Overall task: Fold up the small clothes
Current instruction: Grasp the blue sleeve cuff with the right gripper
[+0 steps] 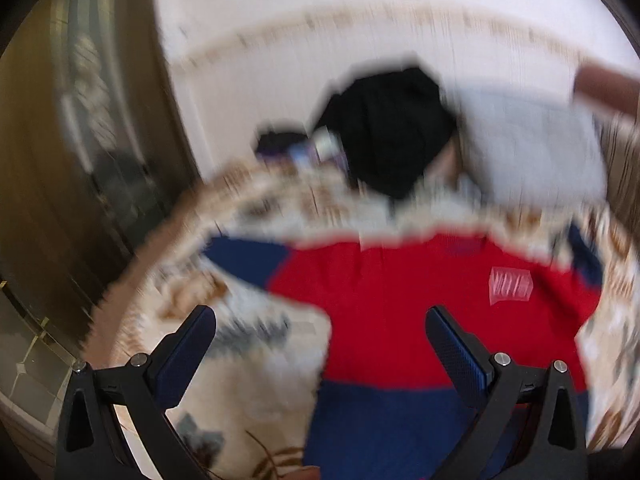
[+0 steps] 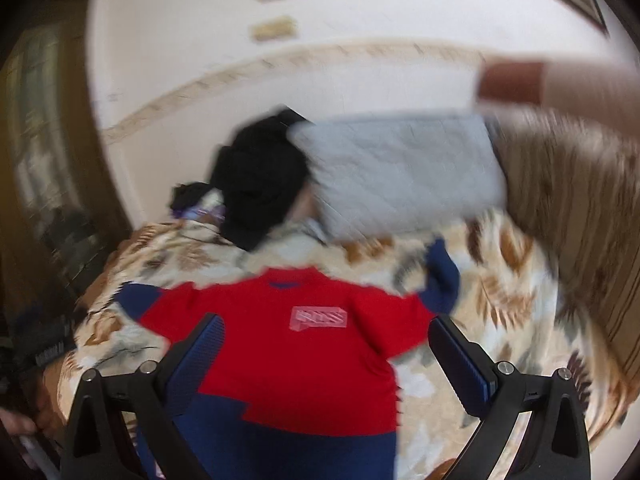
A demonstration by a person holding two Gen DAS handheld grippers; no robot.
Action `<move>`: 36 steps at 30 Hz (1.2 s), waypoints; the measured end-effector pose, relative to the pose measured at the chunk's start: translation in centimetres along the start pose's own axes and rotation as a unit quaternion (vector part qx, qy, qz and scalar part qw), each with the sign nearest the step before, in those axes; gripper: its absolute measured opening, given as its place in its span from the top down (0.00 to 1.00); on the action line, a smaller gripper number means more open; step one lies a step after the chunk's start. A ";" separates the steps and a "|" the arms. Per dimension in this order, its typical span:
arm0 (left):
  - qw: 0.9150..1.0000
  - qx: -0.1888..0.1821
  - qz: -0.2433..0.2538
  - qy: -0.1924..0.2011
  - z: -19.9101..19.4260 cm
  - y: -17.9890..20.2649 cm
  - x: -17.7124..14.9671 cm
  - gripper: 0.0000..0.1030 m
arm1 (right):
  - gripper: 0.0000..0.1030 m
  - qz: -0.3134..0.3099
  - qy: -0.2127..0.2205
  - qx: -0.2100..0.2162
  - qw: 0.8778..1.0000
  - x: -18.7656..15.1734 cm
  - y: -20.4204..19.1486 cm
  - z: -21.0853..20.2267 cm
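While both views were smeared with motion, the little red and navy shirt [image 2: 296, 360] was plain enough, spread face up on the leaf-patterned bedspread [image 2: 500, 292], its pale chest logo [image 2: 318, 317] showing and its navy sleeves flung out to either side. The left gripper [image 1: 320, 344] hung above the shirt's own right flank, its jaws spread wide and holding nothing, one blue-padded finger over the bedspread and the other over the red cloth. The right gripper [image 2: 326, 354] hovered over the chest, equally wide open and empty.

Beyond the collar lay a black garment [image 2: 260, 184] and a grey quilted pillow [image 2: 400, 176], near the shirt but not touching it as far as I could tell.

The shirt looked light, soft and limp, a thing that would sag and slide if lifted by a single point. I judged the best hold to be a pinch at a shoulder seam or sleeve end with one gripper and at the hem on the same side with the other, so the edge travelled flat. The navy sleeve [image 2: 440, 280] on the right of that view already lay crumpled and might want smoothing first.
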State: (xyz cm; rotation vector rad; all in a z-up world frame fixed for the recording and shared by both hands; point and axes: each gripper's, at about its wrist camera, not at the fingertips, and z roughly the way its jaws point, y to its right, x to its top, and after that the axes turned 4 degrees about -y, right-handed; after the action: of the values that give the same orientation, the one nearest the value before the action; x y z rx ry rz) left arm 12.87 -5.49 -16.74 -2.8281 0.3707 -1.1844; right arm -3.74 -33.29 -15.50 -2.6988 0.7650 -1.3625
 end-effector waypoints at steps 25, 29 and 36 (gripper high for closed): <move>0.987 -0.031 0.006 -0.155 17.2 3.3 -4.8 0.00 | 0.65 0.192 -0.162 -0.115 0.961 9.5 20.1 29.3; 0.985 -0.045 0.002 -0.168 17.0 3.2 -4.9 0.00 | 0.75 0.225 -0.153 -0.098 0.957 9.9 20.2 25.4; 0.985 -0.066 0.017 -0.161 15.3 2.2 -4.0 0.00 | 0.82 0.219 -0.119 -0.022 0.968 10.8 17.4 19.0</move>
State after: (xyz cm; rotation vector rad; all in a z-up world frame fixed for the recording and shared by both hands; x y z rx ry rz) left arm 20.57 -7.33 -30.63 -3.0395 0.4894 -0.7003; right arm 8.92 -57.03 -23.22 -2.4474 1.2736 -0.9133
